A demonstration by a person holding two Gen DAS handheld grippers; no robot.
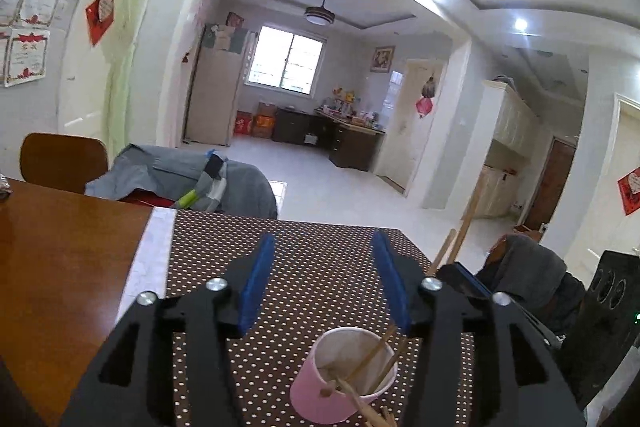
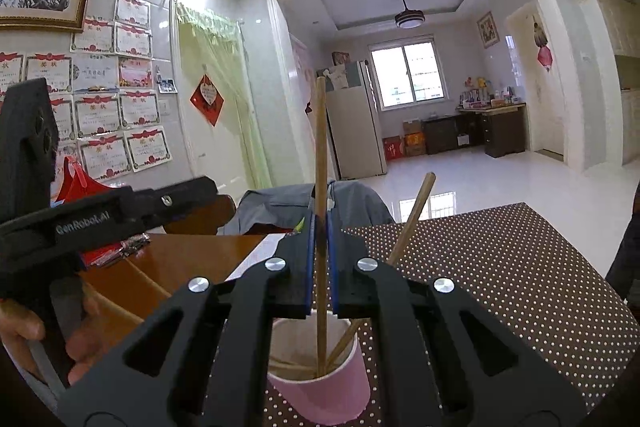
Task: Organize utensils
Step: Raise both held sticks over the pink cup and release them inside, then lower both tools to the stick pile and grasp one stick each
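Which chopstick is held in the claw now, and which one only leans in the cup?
The upright chopstick is clamped in the right claw, its tip inside the pink cup. The slanted chopstick leans free on the rim.

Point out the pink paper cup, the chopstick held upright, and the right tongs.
pink paper cup (image 2: 320,397): right wrist view, on its pink outer wall.
upright chopstick (image 2: 320,147): right wrist view, on the shaft above the tongs.
right tongs (image 2: 320,227): right wrist view, midway between the blue fingertips, shut on the chopstick.
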